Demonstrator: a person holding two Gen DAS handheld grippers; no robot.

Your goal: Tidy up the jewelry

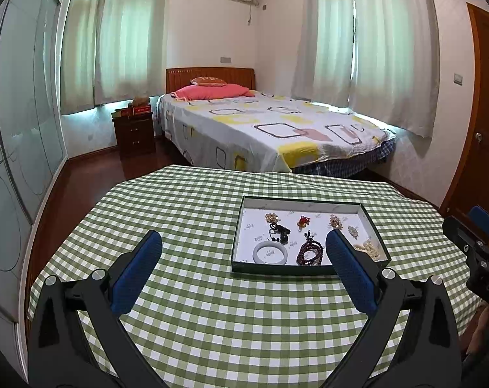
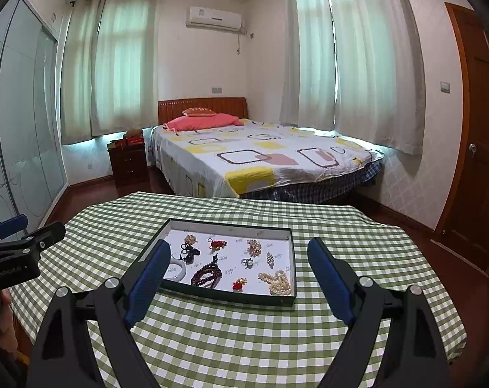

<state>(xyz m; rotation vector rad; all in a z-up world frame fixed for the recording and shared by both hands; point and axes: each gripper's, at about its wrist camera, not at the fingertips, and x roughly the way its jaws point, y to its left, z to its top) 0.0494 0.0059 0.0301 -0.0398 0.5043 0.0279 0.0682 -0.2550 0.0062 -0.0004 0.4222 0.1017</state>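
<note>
Both grippers, left gripper [image 1: 242, 247] and right gripper [image 2: 239, 255], hovered with jaws wide apart and empty. All jewelry, including a pearl necklace [image 2: 276, 282], already lay in the tray [image 2: 226, 297] on the tabletop [image 2: 244, 339]; organizing looked nearly finished.

Shallow dark-rimmed tray [image 2: 212, 296] with white patterned lining, flat on checked cloth, holding separate jewelry pieces. Pale bangle [image 1: 270, 252] lying flat at near left, just beside coiled dark red bead string [image 2: 207, 274]. Pearl strand [image 2: 276, 283] heaped at near right corner; red knot charm [image 2: 216, 244] toward far side.
</note>
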